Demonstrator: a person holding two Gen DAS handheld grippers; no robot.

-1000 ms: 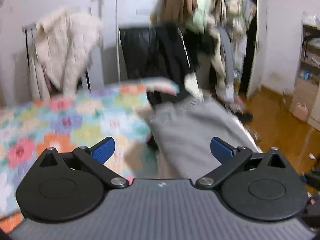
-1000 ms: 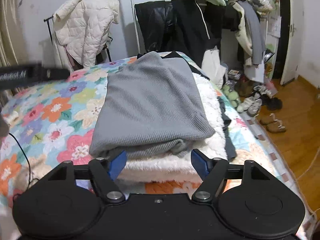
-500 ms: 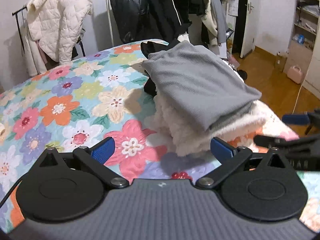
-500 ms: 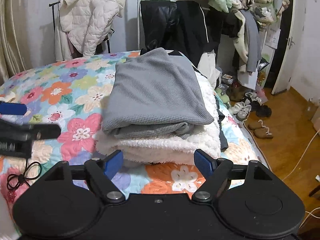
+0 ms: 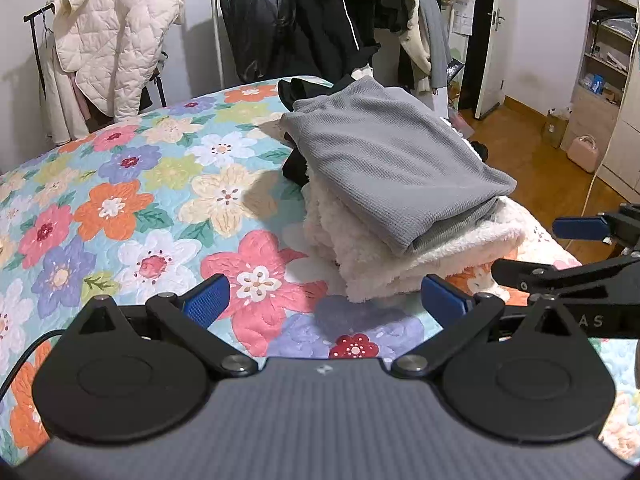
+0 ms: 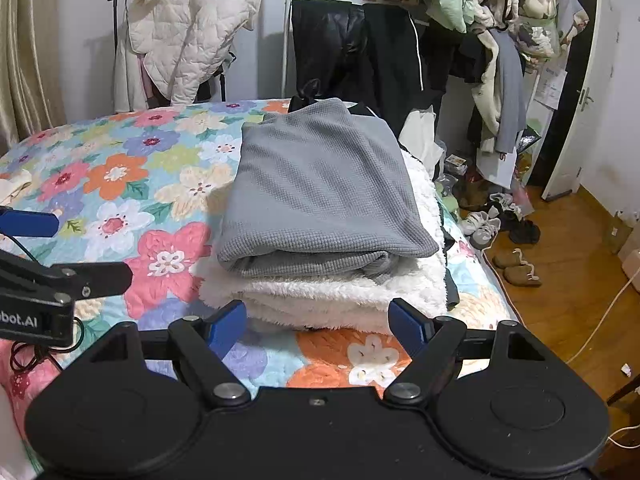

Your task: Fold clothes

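Observation:
A folded grey knit sweater (image 5: 392,164) (image 6: 320,188) lies on top of a folded white fluffy garment (image 5: 404,256) (image 6: 340,296), stacked on the floral quilt (image 5: 120,208) (image 6: 132,184). A black garment (image 5: 296,168) pokes out under the pile's far side. My left gripper (image 5: 324,300) is open and empty, a short way in front of the pile's left corner. My right gripper (image 6: 316,324) is open and empty, just before the pile's front edge. Each gripper appears at the edge of the other's view.
A cream quilted jacket (image 6: 188,36) and black jackets (image 6: 352,52) hang on racks behind the bed. More clothes crowd a rack at the right (image 6: 500,40). Shoes (image 6: 516,268) lie on the wooden floor beside the bed. A cable (image 6: 24,356) lies at the quilt's left.
Both grippers have drawn back from the stack, which now shows smaller and whole. The left view has swung down and steadied. Both grippers stay open.

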